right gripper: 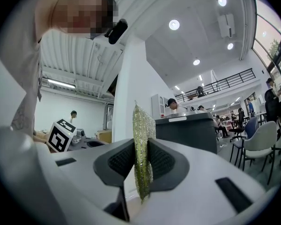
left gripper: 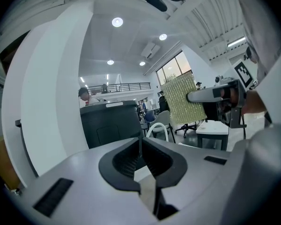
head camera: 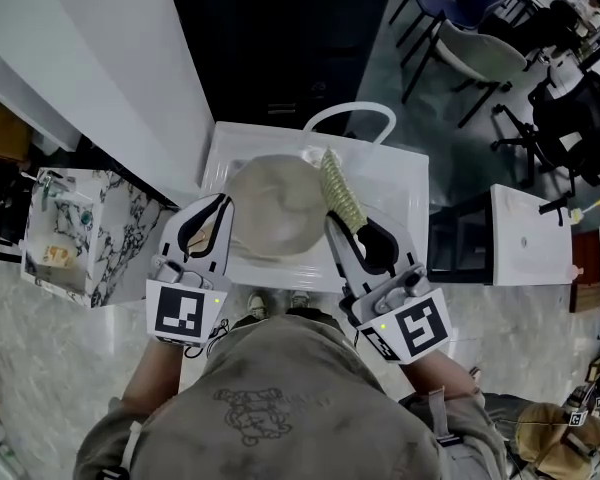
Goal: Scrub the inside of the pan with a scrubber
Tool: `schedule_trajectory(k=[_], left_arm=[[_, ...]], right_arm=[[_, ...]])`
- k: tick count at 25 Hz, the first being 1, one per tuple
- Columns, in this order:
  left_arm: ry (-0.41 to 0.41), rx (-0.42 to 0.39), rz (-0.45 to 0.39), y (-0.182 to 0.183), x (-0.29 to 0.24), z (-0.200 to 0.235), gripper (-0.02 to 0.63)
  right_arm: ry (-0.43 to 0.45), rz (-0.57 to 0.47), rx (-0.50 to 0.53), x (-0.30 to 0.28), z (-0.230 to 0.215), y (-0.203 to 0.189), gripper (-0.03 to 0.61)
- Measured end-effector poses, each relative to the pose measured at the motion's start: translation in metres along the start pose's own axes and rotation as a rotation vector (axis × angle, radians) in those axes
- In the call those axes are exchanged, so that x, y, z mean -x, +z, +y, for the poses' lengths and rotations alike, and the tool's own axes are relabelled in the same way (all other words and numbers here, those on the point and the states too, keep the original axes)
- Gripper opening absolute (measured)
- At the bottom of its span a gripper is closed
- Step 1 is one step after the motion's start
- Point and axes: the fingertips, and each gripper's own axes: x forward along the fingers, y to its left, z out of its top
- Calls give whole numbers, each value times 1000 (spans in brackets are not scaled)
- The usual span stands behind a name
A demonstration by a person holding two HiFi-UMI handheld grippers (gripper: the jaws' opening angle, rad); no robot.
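In the head view a round beige pan [head camera: 270, 213] lies in a white sink [head camera: 405, 173]. My right gripper [head camera: 345, 230] is shut on a yellow-green mesh scrubber [head camera: 342, 190], which sticks out past the jaws over the pan's right rim. In the right gripper view the scrubber [right gripper: 141, 139] stands on edge, pinched between the pads of the right gripper [right gripper: 140, 161]. My left gripper [head camera: 223, 206] is at the pan's left rim. In its own view the left gripper [left gripper: 140, 156] is shut with nothing seen between the jaws. That view also shows the scrubber [left gripper: 180, 100] held up at the right.
A white looped tap [head camera: 350, 118] rises behind the sink, with a dark cabinet [head camera: 280, 48] beyond it. A marble-patterned box [head camera: 80, 233] stands at the left. At the right are a white table [head camera: 525, 233] and several chairs [head camera: 480, 53]. People stand in the room behind.
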Motion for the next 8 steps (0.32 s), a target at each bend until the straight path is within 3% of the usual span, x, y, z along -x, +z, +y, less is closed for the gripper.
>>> schedule_trajectory(k=[8], left_arm=[[11, -12, -7, 3, 4, -1, 32]], right_arm=[[2, -6, -21, 5, -1, 3, 80]])
